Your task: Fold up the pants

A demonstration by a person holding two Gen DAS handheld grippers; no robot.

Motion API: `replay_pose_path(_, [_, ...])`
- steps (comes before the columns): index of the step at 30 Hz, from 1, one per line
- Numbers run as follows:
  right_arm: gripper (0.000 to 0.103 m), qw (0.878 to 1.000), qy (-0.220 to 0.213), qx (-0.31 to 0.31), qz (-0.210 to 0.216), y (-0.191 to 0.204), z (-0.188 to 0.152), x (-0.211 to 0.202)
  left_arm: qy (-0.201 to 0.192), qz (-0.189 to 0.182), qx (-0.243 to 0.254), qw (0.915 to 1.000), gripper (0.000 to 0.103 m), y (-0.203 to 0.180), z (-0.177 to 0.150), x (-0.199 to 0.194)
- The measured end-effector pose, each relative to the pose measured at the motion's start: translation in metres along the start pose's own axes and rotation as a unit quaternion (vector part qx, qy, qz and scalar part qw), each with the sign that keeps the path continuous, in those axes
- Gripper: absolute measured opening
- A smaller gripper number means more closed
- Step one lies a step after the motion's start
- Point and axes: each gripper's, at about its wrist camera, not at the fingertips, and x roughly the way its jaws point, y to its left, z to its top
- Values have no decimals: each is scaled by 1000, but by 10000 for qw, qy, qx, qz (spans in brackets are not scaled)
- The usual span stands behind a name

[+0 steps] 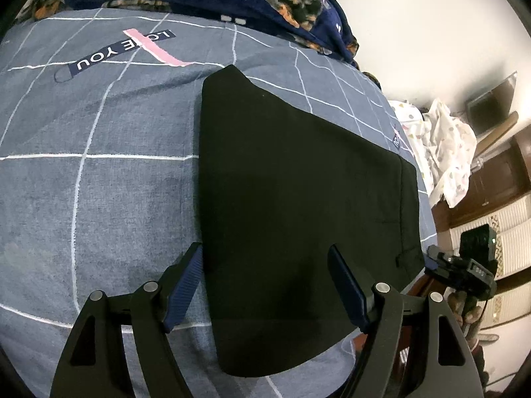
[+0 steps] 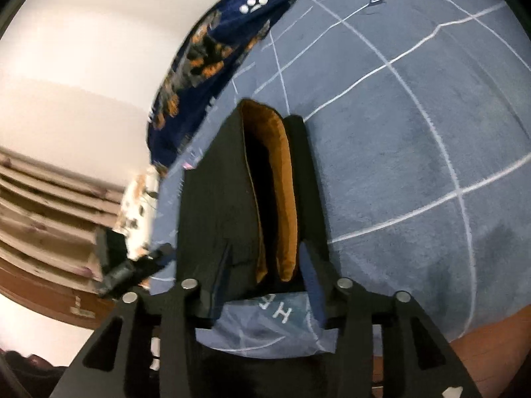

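Black pants (image 1: pixel 298 199) lie folded on the blue checked bedsheet (image 1: pixel 99 165) between your wide-open, empty left gripper (image 1: pixel 265 285) and your half-open right gripper (image 2: pixel 265 282), which straddles the waistband without pinching and could drag the fold loose.

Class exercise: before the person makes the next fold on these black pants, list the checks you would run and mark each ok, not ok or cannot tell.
1. Pants lie flat on the bed sheet: ok.
2. Left tool open, gripping nothing: ok.
3. Right tool open astride the waistband end, not pinching: ok.
4. Layers aligned at the orange-lined waistband opening: not ok, it gapes.
5. Free sheet beside the pants for folding: ok.
6. Far hem squared: cannot tell.
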Motion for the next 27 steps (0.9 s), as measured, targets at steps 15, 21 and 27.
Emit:
replay_pose_path(15, [17, 9998, -124, 16, -160, -13, -6, 5, -27, 35, 274, 9996, 78, -12, -1, 3])
replay_pose_path(21, [17, 9998, -144, 141, 20, -10, -5, 2, -25, 25, 270, 9996, 78, -12, -2, 5])
replay_pose_path(27, [16, 9997, 11, 0, -256, -15, -5, 9, 16, -35, 298, 9995, 78, -8, -2, 10])
